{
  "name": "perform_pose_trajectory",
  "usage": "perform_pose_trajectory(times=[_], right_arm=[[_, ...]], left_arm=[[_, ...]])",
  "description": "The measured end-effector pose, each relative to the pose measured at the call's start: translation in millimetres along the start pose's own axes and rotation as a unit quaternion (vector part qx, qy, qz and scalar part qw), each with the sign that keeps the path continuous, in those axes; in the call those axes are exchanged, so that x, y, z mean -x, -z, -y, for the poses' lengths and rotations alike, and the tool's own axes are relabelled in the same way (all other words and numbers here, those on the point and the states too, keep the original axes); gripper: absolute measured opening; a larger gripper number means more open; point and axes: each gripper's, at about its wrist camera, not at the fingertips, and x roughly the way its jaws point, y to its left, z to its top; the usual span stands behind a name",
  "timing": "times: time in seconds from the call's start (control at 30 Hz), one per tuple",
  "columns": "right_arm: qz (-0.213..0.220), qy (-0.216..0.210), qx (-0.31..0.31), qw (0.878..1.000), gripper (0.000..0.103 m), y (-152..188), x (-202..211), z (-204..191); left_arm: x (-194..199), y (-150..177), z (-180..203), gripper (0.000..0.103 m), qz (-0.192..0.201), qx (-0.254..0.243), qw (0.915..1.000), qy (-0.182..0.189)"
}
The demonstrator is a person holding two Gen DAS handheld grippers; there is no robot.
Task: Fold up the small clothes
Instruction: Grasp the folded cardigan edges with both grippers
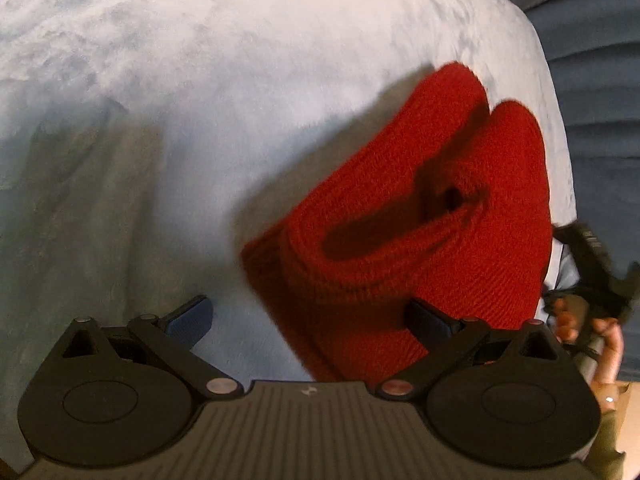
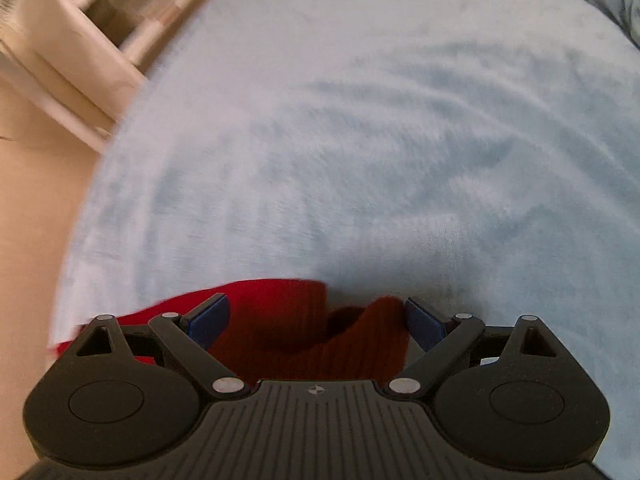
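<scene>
Red knit garment (image 1: 404, 236) lies bunched on the pale blue blanket (image 1: 200, 120), near the blanket's right edge, its folded rim gaping in a dark slot. Left tool (image 1: 310, 316) hangs above it with fingers spread wide, gripping nothing; the right-hand pad (image 1: 428, 320) sits over the knit, the other over bare blanket. Right tool (image 2: 316, 320) is likewise released, the garment (image 2: 288, 320) lying between its blue pads, close to the blanket's left edge. Pale wooden furniture (image 2: 80, 40) stands beyond that edge.
</scene>
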Motion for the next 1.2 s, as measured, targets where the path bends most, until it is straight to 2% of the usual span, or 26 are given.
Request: perform_pose_trajectory(times=[0.03,0.07,0.1,0.17,0.2,0.27,0.33,0.37,0.43,0.5,0.53,0.57,0.6,0.67,0.7,0.73,0.77,0.8,0.87,0.9,0.97,1.03,1.13,1.17,1.2], right_arm=[[-0.014,0.012,0.002,1.0,0.094,-1,-11,0],[-0.029,0.003,0.003,1.0,0.087,0,-20,0],[-0.035,-0.013,0.003,0.999,0.078,4,-25,2],[-0.027,-0.038,0.023,0.999,0.039,11,-26,1],[-0.026,-0.049,0.039,0.998,0.035,15,-23,1],[-0.018,-0.051,0.027,0.998,0.029,22,-12,6],[-0.009,-0.04,0.006,0.999,0.027,36,3,18],[-0.005,-0.035,-0.014,0.999,0.026,46,12,29],[0.005,-0.027,-0.084,0.996,0.026,81,32,56],[0.026,-0.034,-0.174,0.984,0.026,142,57,83],[0.036,-0.04,-0.213,0.975,0.025,176,68,90],[0.046,-0.048,-0.253,0.965,0.026,209,77,92],[0.058,-0.057,-0.303,0.949,0.026,251,86,88],[0.089,-0.068,-0.359,0.926,0.026,309,96,68],[0.105,-0.069,-0.371,0.92,0.026,326,98,58],[0.124,-0.064,-0.376,0.916,0.029,336,100,49],[0.142,-0.049,-0.372,0.916,0.037,339,102,42],[0.15,-0.033,-0.361,0.92,0.039,336,104,41],[0.161,-0.019,-0.337,0.928,0.042,321,112,47],[0.17,-0.014,-0.327,0.929,0.044,315,117,52],[0.198,0.0,-0.302,0.932,0.053,302,129,56],[0.221,-0.005,-0.289,0.931,0.055,291,141,64],[0.216,-0.054,-0.287,0.932,0.061,267,139,65],[0.208,-0.072,-0.282,0.934,0.063,259,134,65],[0.201,-0.085,-0.271,0.938,0.063,248,127,61]], left_arm=[[3,0,-1,0.072,0.006,0.003,0.9999,0.012],[5,0,-3,0.056,0.009,0.004,0.9992,0.038],[8,-1,-4,0.051,0.005,0.01,0.999,0.042],[11,-4,1,0.042,0.003,-0.005,0.9991,0.042],[11,-8,4,0.04,0.002,-0.021,0.999,0.04],[12,-21,11,0.038,-0.007,-0.047,0.9982,0.038],[13,-45,27,0.037,-0.006,-0.104,0.9941,0.03],[12,-59,40,0.037,-0.004,-0.144,0.9892,0.026],[3,-91,76,0.037,-0.002,-0.234,0.9722,0.017],[-19,-122,121,0.037,-0.015,-0.316,0.9486,0.011],[-31,-132,143,0.037,-0.027,-0.344,0.9386,0.01],[-45,-138,164,0.038,-0.042,-0.378,0.9249,0.01],[-58,-141,186,0.038,-0.055,-0.411,0.91,0.005],[-78,-138,218,0.041,-0.073,-0.453,0.8887,-0.006],[-84,-135,229,0.047,-0.074,-0.468,0.8806,-0.02],[-83,-132,233,0.053,-0.069,-0.468,0.8802,-0.033],[-79,-132,232,0.06,-0.06,-0.463,0.8835,-0.04],[-74,-134,226,0.064,-0.05,-0.458,0.8867,-0.035],[-58,-135,213,0.086,-0.024,-0.444,0.8952,-0.024],[-49,-137,204,0.087,-0.017,-0.438,0.8986,-0.007],[-46,-138,194,0.087,-0.026,-0.432,0.9012,0.013],[-48,-136,184,0.086,-0.032,-0.421,0.9062,0.025],[-60,-125,173,0.063,-0.032,-0.419,0.9071,0.017],[-66,-124,170,0.063,-0.024,-0.416,0.909,0.014],[-66,-124,165,0.063,-0.018,-0.404,0.9146,0.017]])
